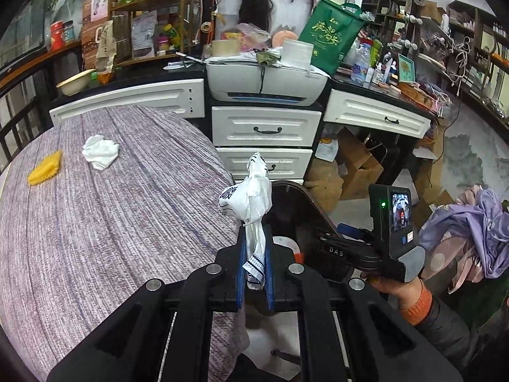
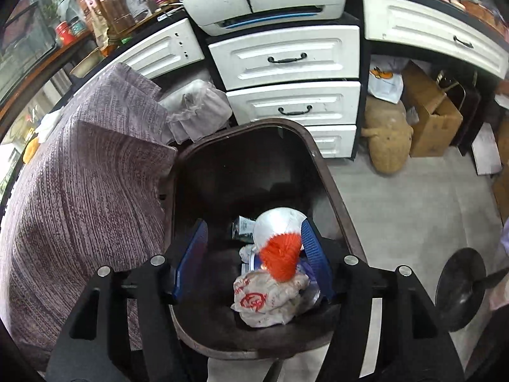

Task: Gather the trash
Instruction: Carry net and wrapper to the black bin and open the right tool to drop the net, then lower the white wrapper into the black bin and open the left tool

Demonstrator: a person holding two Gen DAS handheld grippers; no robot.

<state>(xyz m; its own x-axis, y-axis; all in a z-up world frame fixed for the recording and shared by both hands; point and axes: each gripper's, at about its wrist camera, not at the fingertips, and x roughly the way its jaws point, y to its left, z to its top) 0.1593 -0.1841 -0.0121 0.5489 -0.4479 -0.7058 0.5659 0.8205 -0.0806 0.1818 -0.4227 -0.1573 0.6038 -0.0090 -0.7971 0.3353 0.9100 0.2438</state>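
My left gripper [image 1: 256, 235] is shut on a crumpled white wrapper with black print [image 1: 251, 197], which sticks up above the table's edge. On the purple-grey tablecloth [image 1: 127, 222] lie a white tissue wad [image 1: 101, 152] and a yellow piece [image 1: 44, 168], far left of that gripper. My right gripper [image 2: 253, 227] stands open over the dark bin [image 2: 321, 165]. A blurred orange and white wrapper [image 2: 280, 245] shows beside its right pad, clear of the left pad. Beneath it in the bin lies a crumpled bag with red print [image 2: 270, 299].
The bin [image 1: 305, 203] stands on the floor between the table and white drawers [image 2: 286, 57] topped by a printer [image 1: 267, 86]. A hand with an orange cuff [image 1: 410, 296] holds the right tool. Cardboard boxes [image 2: 429, 117] and a black stool base [image 2: 461, 286] sit to the right.
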